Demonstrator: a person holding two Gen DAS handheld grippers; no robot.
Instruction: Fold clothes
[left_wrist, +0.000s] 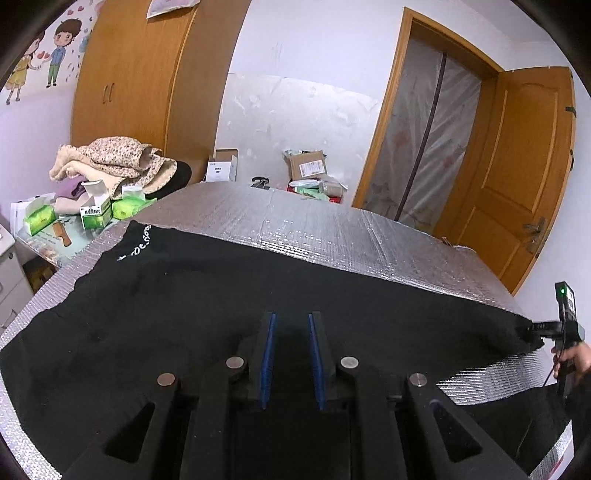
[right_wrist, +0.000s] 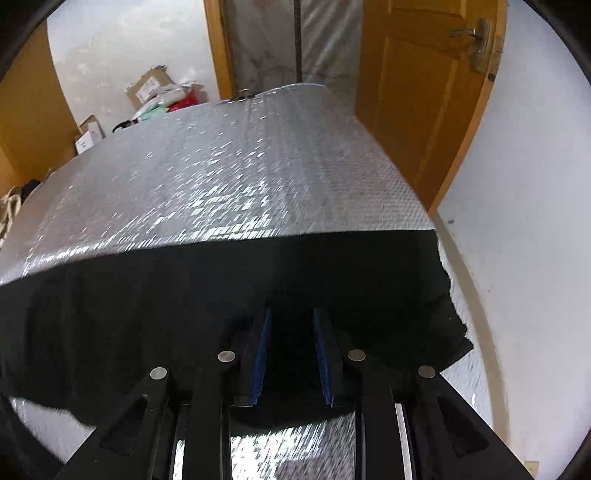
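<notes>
Both tongs spread over black garment on foil-covered bench.
Left tongs mid-cloth; right tongs near its right edge, nothing pinched.

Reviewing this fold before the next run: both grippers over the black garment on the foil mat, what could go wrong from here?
1. Both the left gripper and right gripper show a gap between their blue pads with black garment behind; whether cloth is between the pads is unclear, so a lift may come up empty.
2. The garment's right edge lies near the foil mat's side; a pull could drag it off.
3. Black fingers on black cloth make edges hard to judge.
</notes>
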